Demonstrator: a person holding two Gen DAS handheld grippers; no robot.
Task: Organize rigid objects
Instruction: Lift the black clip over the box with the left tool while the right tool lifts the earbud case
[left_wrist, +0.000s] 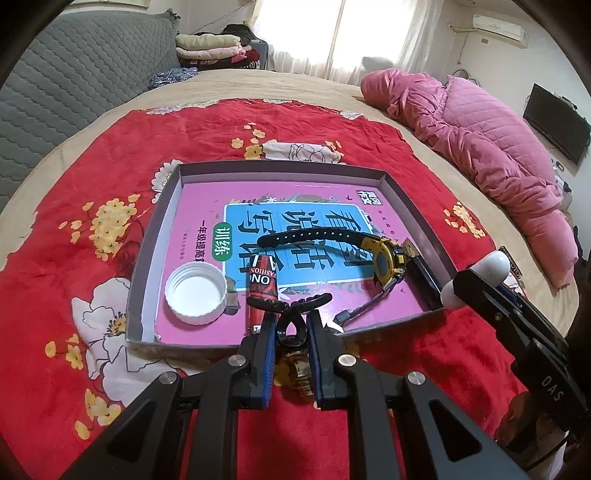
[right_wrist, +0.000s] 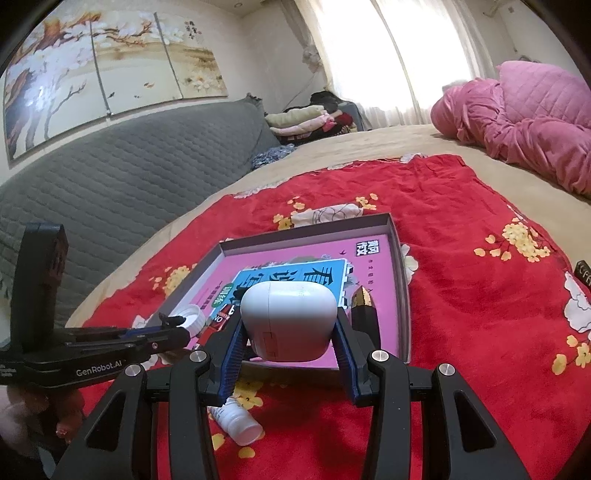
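left gripper (left_wrist: 291, 332) clamps a black hair claw (left_wrist: 291, 308) above the tray's (left_wrist: 168, 206) 6 o'clock rim | right gripper (right_wrist: 290, 332) grips a white earbud case (right_wrist: 290, 321) at the tray's 4 o'clock corner | advice: carry both inside the walls; release onto bare pink floor, clear of watch (left_wrist: 386, 260), cap (left_wrist: 195, 291), lighter (left_wrist: 262, 284).

The shallow grey cardboard tray (left_wrist: 417, 195) looks matt, and the pink paper booklet cover (left_wrist: 207, 206) inside it has a light gloss. The round white plastic cap (left_wrist: 195, 291) is smooth with a ribbed side. The yellow and black watch (left_wrist: 386, 264) has a matt rubber strap and a shiny case. The white plastic earbud case (right_wrist: 290, 317) is smooth and half glossy. The red flowered blanket (right_wrist: 461, 295) is soft, fleecy cloth. The pink quilted cover (left_wrist: 491, 147) is stitched fabric. The gripper pads (left_wrist: 269, 354) are blue ribbed rubber on black matt plastic.
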